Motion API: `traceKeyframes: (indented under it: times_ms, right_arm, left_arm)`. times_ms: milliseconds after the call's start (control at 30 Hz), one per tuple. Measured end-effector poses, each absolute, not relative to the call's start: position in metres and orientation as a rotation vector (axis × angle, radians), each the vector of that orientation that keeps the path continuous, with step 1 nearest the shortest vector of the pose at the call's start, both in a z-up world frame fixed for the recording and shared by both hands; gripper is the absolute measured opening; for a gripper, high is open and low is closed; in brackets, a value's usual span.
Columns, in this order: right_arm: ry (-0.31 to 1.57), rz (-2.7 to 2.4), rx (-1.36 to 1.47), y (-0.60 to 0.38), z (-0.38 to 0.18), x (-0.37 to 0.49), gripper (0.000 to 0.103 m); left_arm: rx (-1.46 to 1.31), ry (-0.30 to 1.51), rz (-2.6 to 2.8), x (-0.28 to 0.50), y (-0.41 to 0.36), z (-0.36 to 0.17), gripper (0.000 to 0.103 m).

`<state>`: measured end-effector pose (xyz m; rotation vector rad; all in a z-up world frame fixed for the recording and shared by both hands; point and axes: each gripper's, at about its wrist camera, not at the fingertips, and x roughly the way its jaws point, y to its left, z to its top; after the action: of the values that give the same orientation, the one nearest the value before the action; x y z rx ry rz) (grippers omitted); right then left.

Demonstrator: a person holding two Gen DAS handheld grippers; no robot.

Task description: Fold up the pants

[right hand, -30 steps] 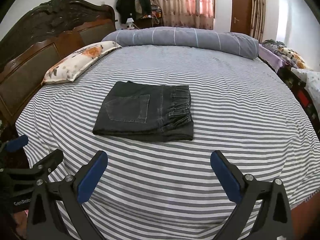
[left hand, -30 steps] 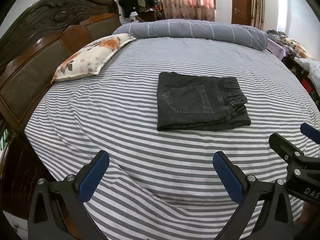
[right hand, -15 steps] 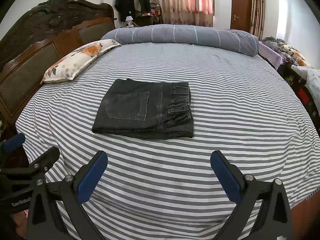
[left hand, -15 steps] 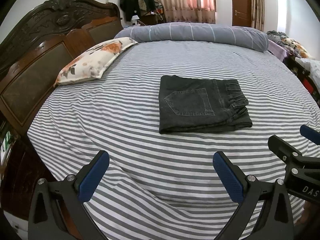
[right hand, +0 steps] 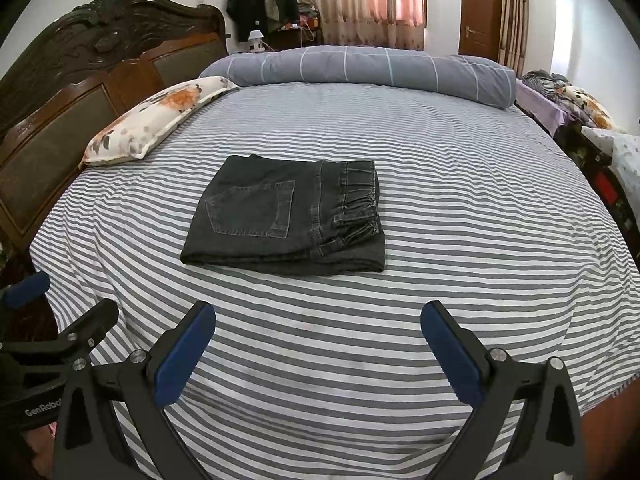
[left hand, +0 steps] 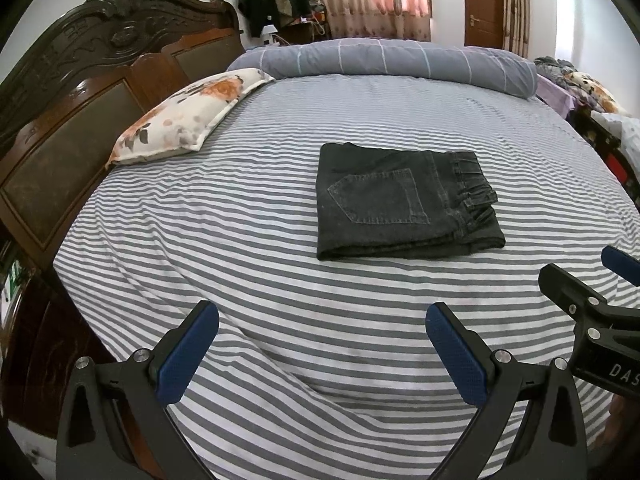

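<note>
Dark grey denim pants lie folded into a compact rectangle in the middle of the striped bed, back pocket up, elastic waistband to the right. My left gripper hangs open over the near part of the bed, well short of the pants, with nothing between its blue pads. My right gripper is likewise open and empty, back from the pants' near edge. Each gripper shows at the edge of the other's view: the right gripper and the left gripper.
The grey-and-white striped bed sheet spreads around the pants. A floral pillow lies by the dark wooden headboard at left. A rolled grey quilt lines the far edge. More bedding is piled at right.
Both grippers have drawn back slightly and tilted a little, so the folded pants sit a bit lower in each view. The pants have not moved and both grippers stay open.
</note>
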<state>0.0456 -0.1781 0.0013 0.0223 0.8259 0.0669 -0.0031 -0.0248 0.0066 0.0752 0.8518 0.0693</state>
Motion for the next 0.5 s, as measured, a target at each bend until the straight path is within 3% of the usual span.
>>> traceKeyframes:
  times_ms: [500]
  right_arm:
    - [0.833, 0.071, 0.032, -0.1825, -0.0006, 0.0447, 0.102]
  left_arm:
    - [0.080, 0.860, 0.026, -0.0008, -0.0269, 0.0041, 0.103]
